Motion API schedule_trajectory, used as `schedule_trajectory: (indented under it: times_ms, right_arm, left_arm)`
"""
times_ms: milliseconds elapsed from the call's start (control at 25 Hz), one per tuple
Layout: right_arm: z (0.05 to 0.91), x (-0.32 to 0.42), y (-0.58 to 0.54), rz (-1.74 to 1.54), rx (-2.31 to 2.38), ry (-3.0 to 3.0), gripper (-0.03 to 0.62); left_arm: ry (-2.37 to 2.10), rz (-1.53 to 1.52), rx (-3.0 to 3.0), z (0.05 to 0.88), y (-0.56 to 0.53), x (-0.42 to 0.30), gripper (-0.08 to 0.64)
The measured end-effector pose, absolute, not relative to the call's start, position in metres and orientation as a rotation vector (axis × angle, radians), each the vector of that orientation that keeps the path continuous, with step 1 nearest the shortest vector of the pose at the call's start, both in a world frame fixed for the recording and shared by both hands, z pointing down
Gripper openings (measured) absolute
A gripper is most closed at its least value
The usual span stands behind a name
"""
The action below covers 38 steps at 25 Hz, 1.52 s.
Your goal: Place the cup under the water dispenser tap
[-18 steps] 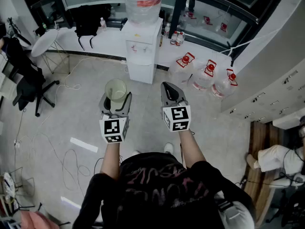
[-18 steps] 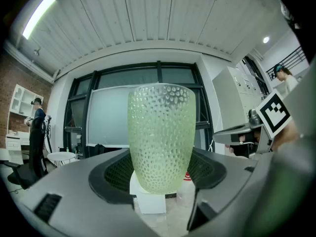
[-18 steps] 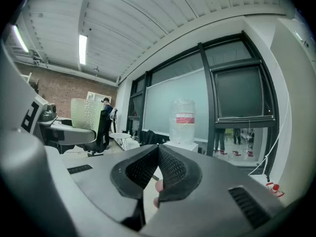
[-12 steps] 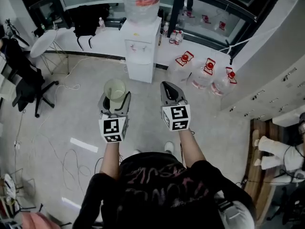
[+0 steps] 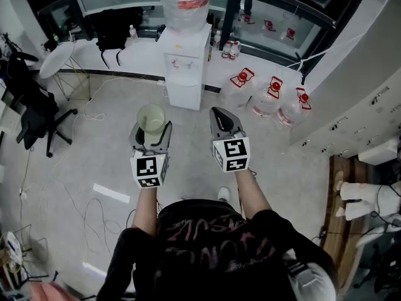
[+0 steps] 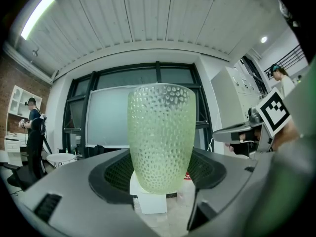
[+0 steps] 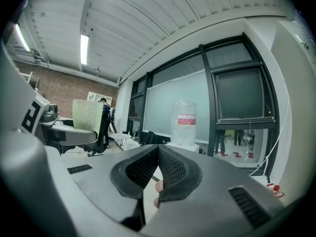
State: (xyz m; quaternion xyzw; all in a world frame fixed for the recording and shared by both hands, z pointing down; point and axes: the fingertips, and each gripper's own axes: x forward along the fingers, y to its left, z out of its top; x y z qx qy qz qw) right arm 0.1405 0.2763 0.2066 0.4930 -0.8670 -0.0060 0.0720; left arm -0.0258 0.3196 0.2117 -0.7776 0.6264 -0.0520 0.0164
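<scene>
While facing the dispenser, clamping the upright cup in the left gripper, well short of it. Holding the right gripper pinched together, empty.

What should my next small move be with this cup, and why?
Probably carry it forward toward the water dispenser: the left gripper holds the cup upright, but the taps are a stretch of floor ahead.

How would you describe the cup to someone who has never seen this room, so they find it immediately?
Start at the white water dispenser with the big bottle on top. In front of it, the left gripper holds the cup upright. It is pale green, translucent and dimpled; the right gripper beside it holds nothing.
</scene>
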Motion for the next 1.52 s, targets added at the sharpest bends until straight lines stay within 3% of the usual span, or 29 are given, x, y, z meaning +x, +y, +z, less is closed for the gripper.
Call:
schedule_trajectory:
  times_ms: [760,1520]
  right_arm:
    - [0.226,0.094,0.278,-0.042,1.490,-2.530,0.015]
    - [0.270,0.065,0.073,0.077,1.488,-2.530,0.015]
  left_arm:
    - [1.896,-0.154,-2.488,0.229,0.311,-0.067,0.336]
    - [1.868,-0.266,-2.541,0.267,0.121,-0.090,0.336]
